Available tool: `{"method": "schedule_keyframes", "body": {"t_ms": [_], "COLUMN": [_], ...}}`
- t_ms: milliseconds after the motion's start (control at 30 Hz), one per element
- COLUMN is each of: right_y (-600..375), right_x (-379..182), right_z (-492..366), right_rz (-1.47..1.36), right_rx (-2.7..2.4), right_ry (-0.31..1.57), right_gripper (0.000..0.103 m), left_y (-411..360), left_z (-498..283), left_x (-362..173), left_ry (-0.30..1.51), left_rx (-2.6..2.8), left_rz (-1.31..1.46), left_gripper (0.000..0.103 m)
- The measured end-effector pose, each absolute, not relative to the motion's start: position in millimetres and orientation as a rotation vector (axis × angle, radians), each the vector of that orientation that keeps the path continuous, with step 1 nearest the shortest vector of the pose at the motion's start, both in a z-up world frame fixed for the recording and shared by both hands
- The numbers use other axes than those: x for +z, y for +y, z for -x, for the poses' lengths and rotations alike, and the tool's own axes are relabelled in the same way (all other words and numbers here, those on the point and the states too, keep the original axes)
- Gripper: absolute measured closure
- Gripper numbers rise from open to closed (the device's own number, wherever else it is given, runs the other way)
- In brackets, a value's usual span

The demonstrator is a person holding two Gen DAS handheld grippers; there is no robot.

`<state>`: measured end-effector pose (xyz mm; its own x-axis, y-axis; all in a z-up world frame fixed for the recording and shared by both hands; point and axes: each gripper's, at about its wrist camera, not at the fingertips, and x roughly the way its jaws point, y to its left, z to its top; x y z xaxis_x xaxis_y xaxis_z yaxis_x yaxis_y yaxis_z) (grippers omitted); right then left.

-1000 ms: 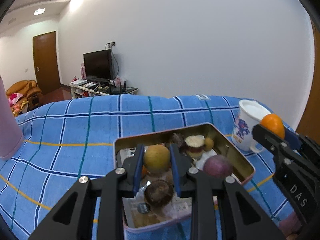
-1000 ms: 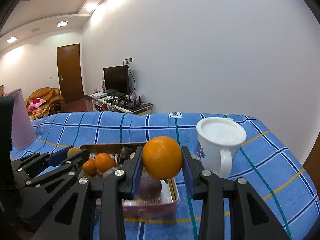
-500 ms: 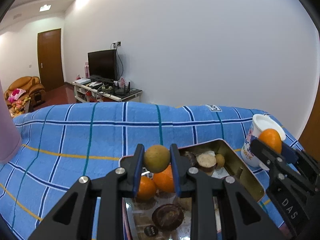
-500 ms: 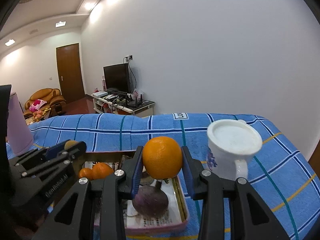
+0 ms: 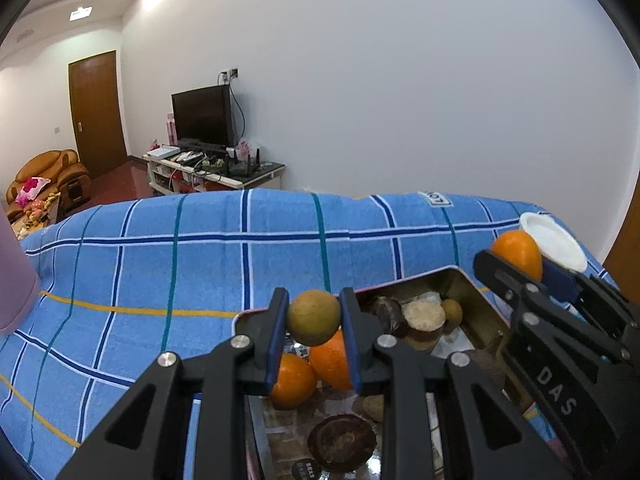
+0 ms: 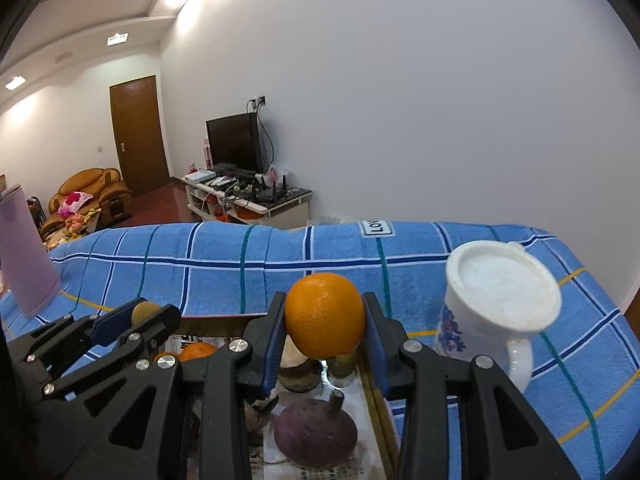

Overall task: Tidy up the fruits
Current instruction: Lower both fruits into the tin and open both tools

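- Since a second ago, both grippers have slid back along the tin point(image 5: 460, 276). In the left wrist view the tin now sits lower and more to the right, and more of the blue checked cloth point(image 5: 200, 264) shows.
- The left gripper point(image 5: 314, 320) is squeezed tight on a small greenish-brown fruit point(image 5: 314, 316). Both blue pads touch its sides. It is low in the middle of the frame, over the near left corner of the tin.
- The right gripper point(image 6: 325, 320) holds a round orange point(image 6: 325, 314) between its pads. It is in the middle of the right wrist frame, above the far end of the tin.
- Two more small oranges point(image 5: 312, 372) lie in the tin, just under the greenish-brown fruit.
- A purple round fruit point(image 6: 316, 432) lies in the tin, at the bottom middle of the right wrist frame.
- A dark brown fruit point(image 5: 342, 442) lies at the bottom of the left wrist frame, in the tin too.
- A white mug point(image 6: 496, 312) stands on the cloth just right of the tin. It looks tilted in the picture.
- A pink bottle point(image 6: 26, 252) stands at the left edge, well apart from the tin.
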<state>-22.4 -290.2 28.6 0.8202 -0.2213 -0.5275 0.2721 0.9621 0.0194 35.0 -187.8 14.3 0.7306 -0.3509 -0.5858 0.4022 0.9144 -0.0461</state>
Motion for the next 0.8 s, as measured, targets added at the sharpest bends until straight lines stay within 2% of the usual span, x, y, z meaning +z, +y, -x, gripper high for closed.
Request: {"method": "schedule_keyframes", "body": {"t_ms": [567,800], "right_y": [-283.2,-281.2], "right_x": [0.7,0.3], "right_z": [8.2,15.6], "right_rz": [-0.082,-0.049], "right_rx": [-0.173,-0.123], "right_ry": [0.701,0.707], "right_gripper": [0.064,0.063], "left_y": [-198.7,-197.7], "left_z": [-46.8,-39.2], "left_x": [-3.1,-1.0], "left_ry": [0.728,0.727], "left_rx": [-0.449,-0.474], "left_rz": [-0.185,-0.207], "left_gripper": [0.076,0.075]}}
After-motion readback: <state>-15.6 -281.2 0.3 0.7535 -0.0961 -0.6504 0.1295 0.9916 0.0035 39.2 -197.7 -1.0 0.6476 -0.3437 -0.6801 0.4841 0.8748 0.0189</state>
